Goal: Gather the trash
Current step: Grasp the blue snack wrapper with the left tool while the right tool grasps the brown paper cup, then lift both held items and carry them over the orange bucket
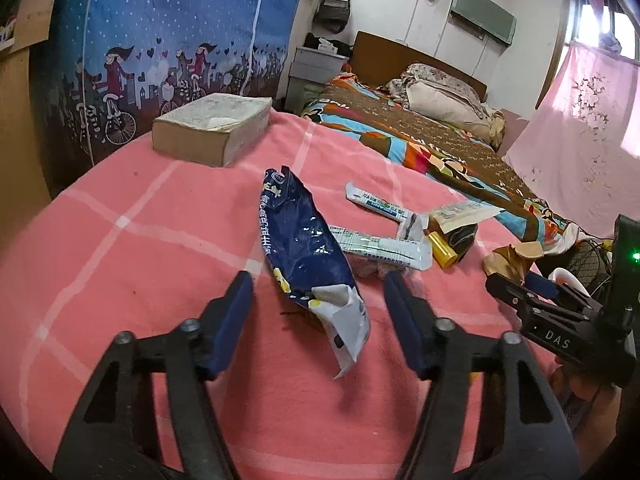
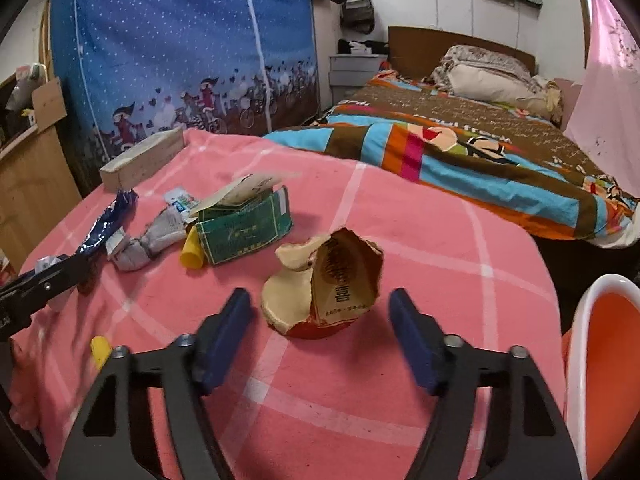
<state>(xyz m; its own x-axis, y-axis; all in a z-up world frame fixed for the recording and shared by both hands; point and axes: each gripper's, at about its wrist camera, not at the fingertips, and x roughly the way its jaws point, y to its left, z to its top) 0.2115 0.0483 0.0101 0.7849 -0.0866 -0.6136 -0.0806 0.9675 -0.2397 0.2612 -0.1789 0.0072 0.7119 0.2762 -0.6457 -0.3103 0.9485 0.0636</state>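
1. A tan cardboard box [image 1: 212, 130] with a flat lid sits at the far left of the pink checked cotton cloth [image 1: 140, 248], well apart from the litter; I judge it is not part of the trash.
2. The left gripper [image 1: 318, 320] hangs over the near end of a crumpled dark blue foil snack bag [image 1: 300, 248]. Its jaws stand partly apart with the bag's white torn end between the blue pads, which do not press on it. This looks like a line-up for a pinch; the thin, glossy film should crush easily.
3. Beside the bag lie clear plastic sachets [image 1: 380, 246], a small yellow cylindrical cap [image 2: 192, 254] and a creased green paper packet [image 2: 244, 230], bunched together, light and flat.
4. The right gripper [image 2: 320, 336] straddles a torn tan paper cup with a red base [image 2: 324, 284], jaws partly apart and clear of it. The ragged stiff paper stands upright, so a squeeze from both sides suits it.
5. At far right an orange plastic bin with a white rim [image 2: 600, 344] waits beside the cloth's edge, probably for the trash.
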